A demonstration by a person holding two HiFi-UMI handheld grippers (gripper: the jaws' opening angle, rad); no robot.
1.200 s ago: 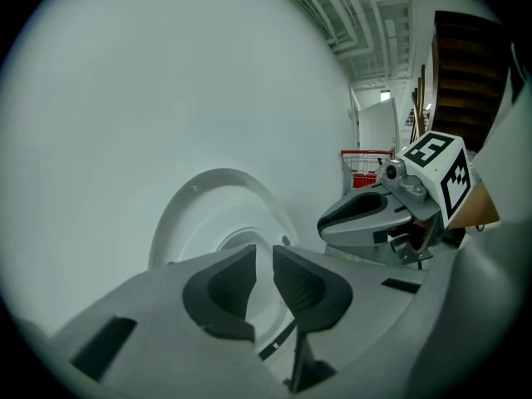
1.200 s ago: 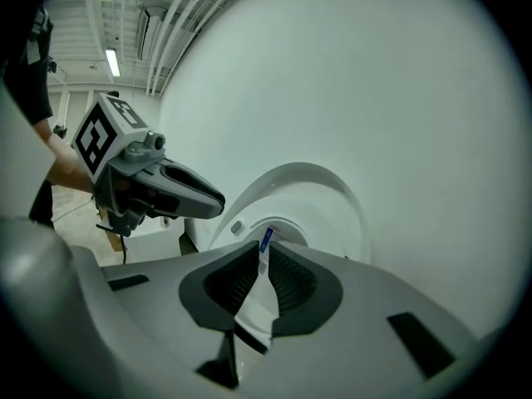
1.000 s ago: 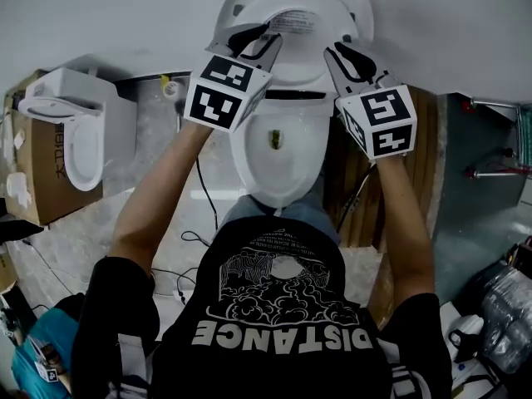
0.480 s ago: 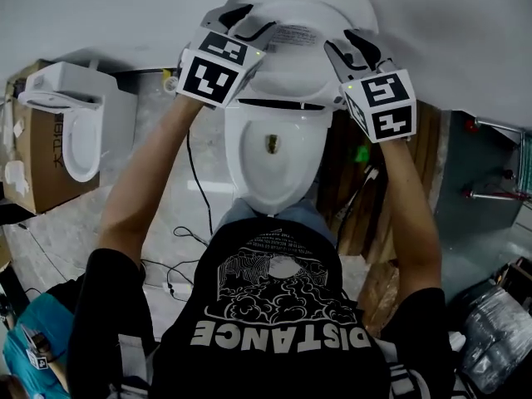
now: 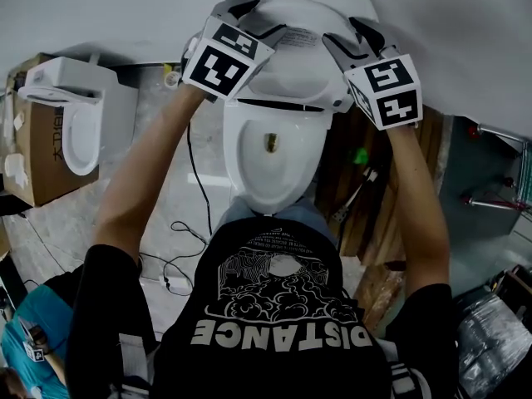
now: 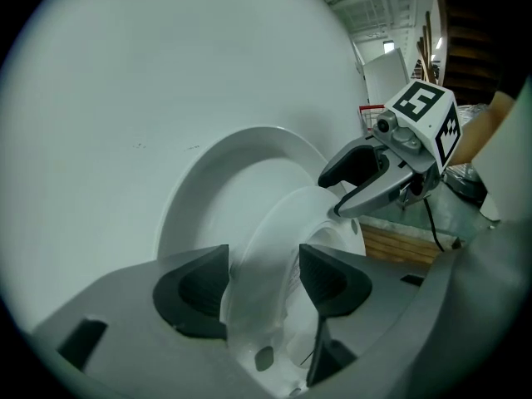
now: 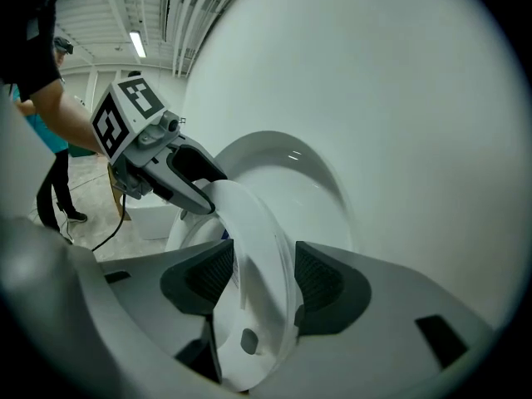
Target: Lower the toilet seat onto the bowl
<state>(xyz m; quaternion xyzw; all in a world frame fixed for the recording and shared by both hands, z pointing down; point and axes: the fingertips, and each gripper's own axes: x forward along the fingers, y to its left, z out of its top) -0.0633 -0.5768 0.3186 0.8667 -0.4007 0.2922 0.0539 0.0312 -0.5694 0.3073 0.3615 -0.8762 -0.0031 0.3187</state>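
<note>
**Two tools astride the raised seat**

Both tools reach past the bowl to the toilet seat. The seat stands upright at the back of the bowl, just in front of the raised lid and the pale wall. It is a plain, glossy white ring. The face turned toward the bowl carries a printed label, and a small oval bumper sits on its underside. The left tool straddles the seat's rim above the bowl's left side. The right tool does the same above the bowl's right side. Each tool's jaws have just been opening and stand spread. The seat's rim runs between the dark ribbed pads, and neither pair is pinching it.
</note>
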